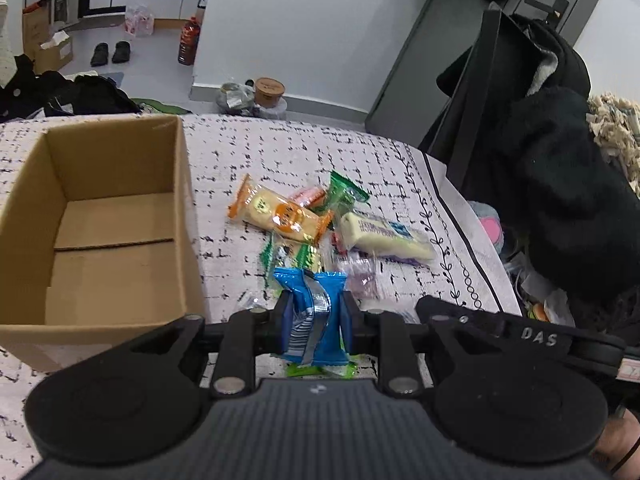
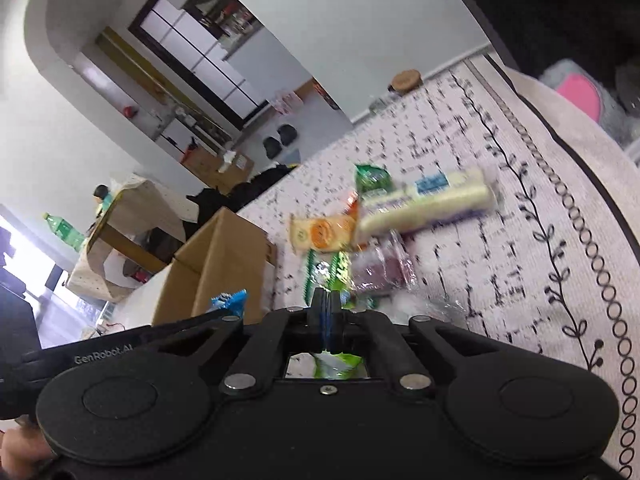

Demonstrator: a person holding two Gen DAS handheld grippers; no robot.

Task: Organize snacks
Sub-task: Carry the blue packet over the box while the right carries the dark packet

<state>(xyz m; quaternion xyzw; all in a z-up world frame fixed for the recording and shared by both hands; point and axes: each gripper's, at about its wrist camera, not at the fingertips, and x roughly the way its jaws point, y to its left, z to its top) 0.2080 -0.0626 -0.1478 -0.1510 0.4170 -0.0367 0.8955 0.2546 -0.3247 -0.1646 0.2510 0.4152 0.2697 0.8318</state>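
Observation:
My left gripper (image 1: 314, 304) is shut on a blue snack packet (image 1: 316, 320), held upright above the cloth just right of an open, empty cardboard box (image 1: 120, 152). Beyond it lies a pile of snacks: an orange packet (image 1: 280, 214), a green one (image 1: 344, 192), a cream bar with a blue label (image 1: 384, 234) and a purple packet (image 1: 360, 276). My right gripper (image 2: 328, 298) is shut, with a thin green wrapper (image 2: 338, 362) caught between and hanging under its fingers. In the right wrist view, the blue packet (image 2: 229, 302) and the box (image 2: 228, 256) are to the left.
The patterned cloth (image 1: 280, 148) ends in a bordered edge at the right. Past it stands a chair with black clothing (image 1: 560, 184). The right gripper's body (image 1: 520, 328) lies close beside my left one. A brown-lidded tub (image 1: 269, 90) sits beyond the far edge.

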